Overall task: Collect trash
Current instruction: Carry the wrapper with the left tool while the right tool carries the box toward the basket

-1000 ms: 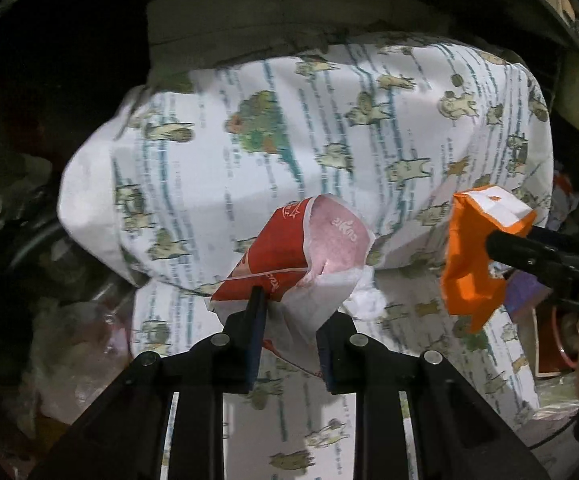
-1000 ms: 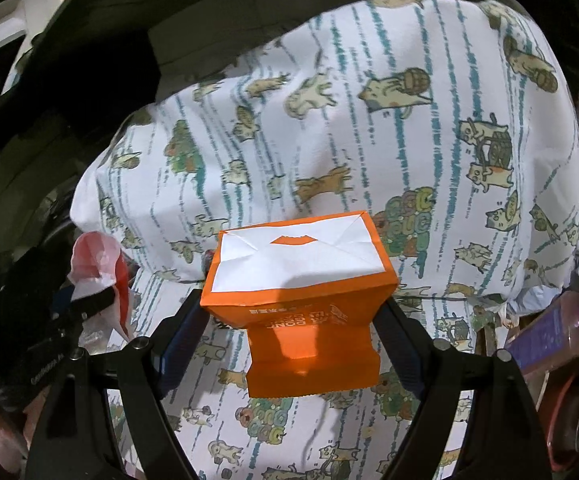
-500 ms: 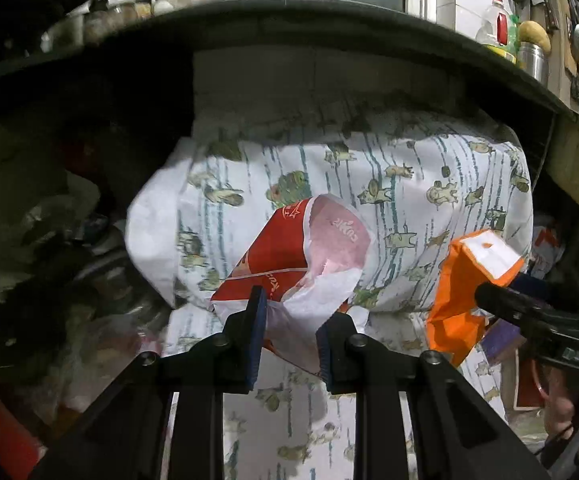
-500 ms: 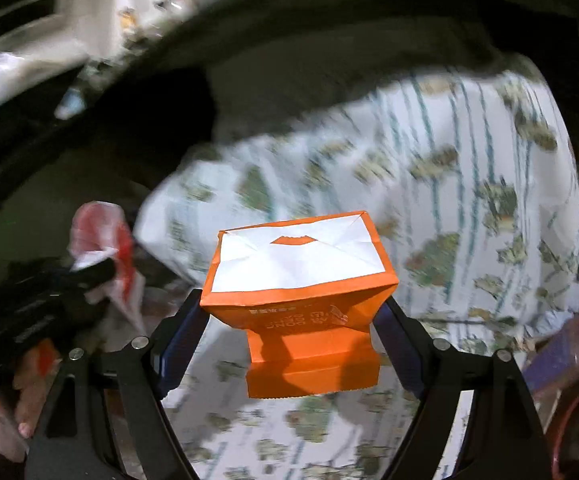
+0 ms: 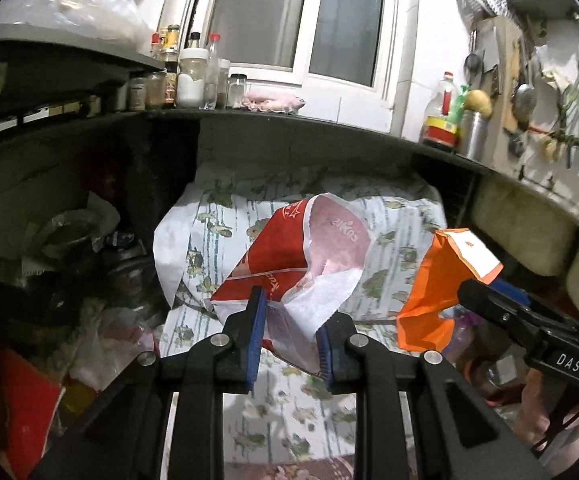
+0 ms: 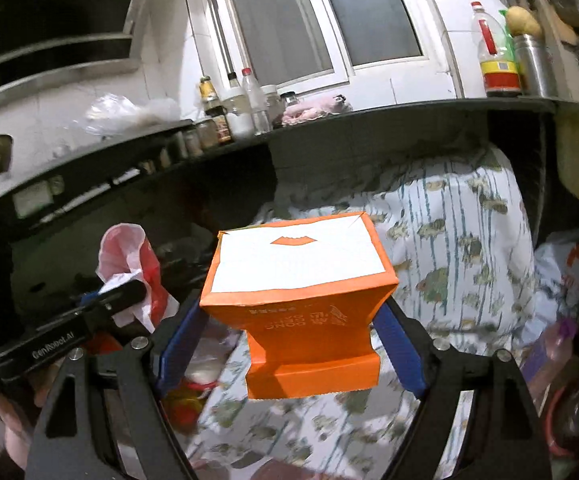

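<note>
My left gripper point(image 5: 289, 320) is shut on a crumpled red and white paper wrapper point(image 5: 301, 256). It holds the wrapper in front of a large sack of white cloth with a green animal print point(image 5: 393, 240). My right gripper point(image 6: 289, 336) is shut on an orange paper bag point(image 6: 301, 304) with a white flat bottom facing me. The orange bag also shows in the left wrist view point(image 5: 441, 280), at the right. The wrapper and the left gripper show in the right wrist view point(image 6: 137, 276), at the left.
The printed sack point(image 6: 457, 264) fills the space under a dark counter point(image 5: 289, 120). Jars and bottles point(image 5: 193, 80) stand on the counter below a window point(image 5: 301, 16). An oil bottle point(image 6: 495, 56) stands at the right. Clutter and plastic bags point(image 5: 69, 280) lie at the left.
Both grippers have drawn back and up from the printed sack, each still holding its piece of trash. The counter, jars and window have come into view.
</note>
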The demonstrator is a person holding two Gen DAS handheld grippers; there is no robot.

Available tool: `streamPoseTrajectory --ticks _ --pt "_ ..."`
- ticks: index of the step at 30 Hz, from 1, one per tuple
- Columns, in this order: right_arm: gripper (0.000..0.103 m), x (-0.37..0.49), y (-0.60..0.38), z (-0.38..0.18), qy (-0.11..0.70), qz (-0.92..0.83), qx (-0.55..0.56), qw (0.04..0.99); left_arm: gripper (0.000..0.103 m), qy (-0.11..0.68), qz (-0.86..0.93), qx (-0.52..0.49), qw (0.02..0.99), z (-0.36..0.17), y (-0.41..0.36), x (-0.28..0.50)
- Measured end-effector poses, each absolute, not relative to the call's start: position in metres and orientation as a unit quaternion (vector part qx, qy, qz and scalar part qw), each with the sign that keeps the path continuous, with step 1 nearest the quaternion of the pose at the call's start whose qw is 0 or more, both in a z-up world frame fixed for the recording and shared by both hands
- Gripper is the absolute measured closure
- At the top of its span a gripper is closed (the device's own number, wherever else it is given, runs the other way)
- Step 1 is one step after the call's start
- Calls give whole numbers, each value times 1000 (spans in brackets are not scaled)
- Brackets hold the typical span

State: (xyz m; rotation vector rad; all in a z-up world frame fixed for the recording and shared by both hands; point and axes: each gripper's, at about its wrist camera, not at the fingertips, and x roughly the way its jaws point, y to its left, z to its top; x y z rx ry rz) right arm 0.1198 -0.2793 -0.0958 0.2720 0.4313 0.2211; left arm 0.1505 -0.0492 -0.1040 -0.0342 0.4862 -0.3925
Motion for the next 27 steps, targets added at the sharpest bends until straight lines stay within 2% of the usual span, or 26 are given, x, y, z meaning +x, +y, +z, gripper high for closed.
streamPoseTrajectory --ticks 4,7,10,19,27 --pt "21 97 -276 -108 229 125 156 953 78 254 -200 -31 946 -115 -42 120" --pt "21 89 -274 -129 252 117 166 946 78 293 -194 -44 935 -145 -37 111" --pt "21 91 -275 -162 292 111 185 932 78 337 -196 -59 919 -178 -36 111" --pt "21 103 -269 -242 396 118 199 889 78 391 -181 -34 902 -236 -50 115" --pt "21 113 -247 -302 479 121 165 854 78 479 -171 -15 861 -296 -57 133"
